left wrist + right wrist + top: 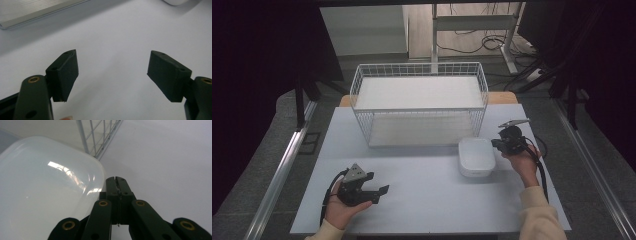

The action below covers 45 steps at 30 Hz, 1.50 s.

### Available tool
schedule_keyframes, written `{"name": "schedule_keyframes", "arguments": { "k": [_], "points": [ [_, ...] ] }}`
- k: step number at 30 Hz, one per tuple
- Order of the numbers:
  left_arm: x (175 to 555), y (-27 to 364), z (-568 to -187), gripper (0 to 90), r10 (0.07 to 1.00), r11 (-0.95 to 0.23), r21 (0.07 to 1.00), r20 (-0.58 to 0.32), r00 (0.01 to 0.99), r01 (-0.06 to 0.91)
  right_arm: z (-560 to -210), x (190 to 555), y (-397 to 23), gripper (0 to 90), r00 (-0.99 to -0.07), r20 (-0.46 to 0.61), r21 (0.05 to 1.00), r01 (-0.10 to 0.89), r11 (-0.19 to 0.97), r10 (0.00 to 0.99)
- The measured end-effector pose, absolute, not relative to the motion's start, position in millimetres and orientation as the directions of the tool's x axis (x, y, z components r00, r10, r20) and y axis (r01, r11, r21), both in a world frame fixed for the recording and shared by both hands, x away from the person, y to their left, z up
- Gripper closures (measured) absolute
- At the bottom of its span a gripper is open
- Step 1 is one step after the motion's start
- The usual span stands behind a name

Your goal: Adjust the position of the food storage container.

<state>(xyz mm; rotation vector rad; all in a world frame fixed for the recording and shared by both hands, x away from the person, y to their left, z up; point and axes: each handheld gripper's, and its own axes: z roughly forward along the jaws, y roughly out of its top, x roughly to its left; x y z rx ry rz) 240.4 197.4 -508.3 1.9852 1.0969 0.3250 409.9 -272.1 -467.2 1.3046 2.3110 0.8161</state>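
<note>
Right gripper (117,180) is sitting with jaws pressed together on nothing, just beside the white box (476,156) near the basket (419,102); left gripper (373,194) is resting wide apart, gripping nothing.

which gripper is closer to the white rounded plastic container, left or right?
Right. The right gripper, jaws shut, sits just beside the right edge of the white rounded plastic container. The left gripper, jaws open, rests far off near the table's front left.

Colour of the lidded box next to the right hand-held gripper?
White, glossy and slightly translucent box; clearest in the right gripper view.
</note>
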Motion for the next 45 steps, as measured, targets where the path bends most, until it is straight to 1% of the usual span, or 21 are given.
{"name": "schedule_keyframes", "arguments": {
  "k": [10,18,21,38,45],
  "points": [
    [240,198,-509,24.4,0.794,-0.282,0.763,-0.154,0.588,0.581,-470,406,-258,89.5,-0.557,-0.023,0.627,0.639,0.446,0.83],
    [240,199,-508,24.5,0.798,-0.279,0.764,-0.152,0.583,0.581,-470,396,-242,89.5,-0.602,-0.038,0.62,0.612,0.491,0.798],
    [240,199,-508,24.5,0.797,-0.28,0.765,-0.15,0.585,0.579,-470,394,-237,89.5,-0.617,-0.028,0.621,0.606,0.497,0.787],
    [241,200,-509,24.6,0.8,-0.276,0.764,-0.154,0.58,0.583,-469,380,-206,89.5,-0.687,-0.025,0.609,0.566,0.556,0.727],
    [241,202,-509,24.6,0.801,-0.271,0.767,-0.155,0.578,0.582,-469,377,-198,89.5,-0.699,-0.016,0.604,0.563,0.564,0.715]
  ]
}}
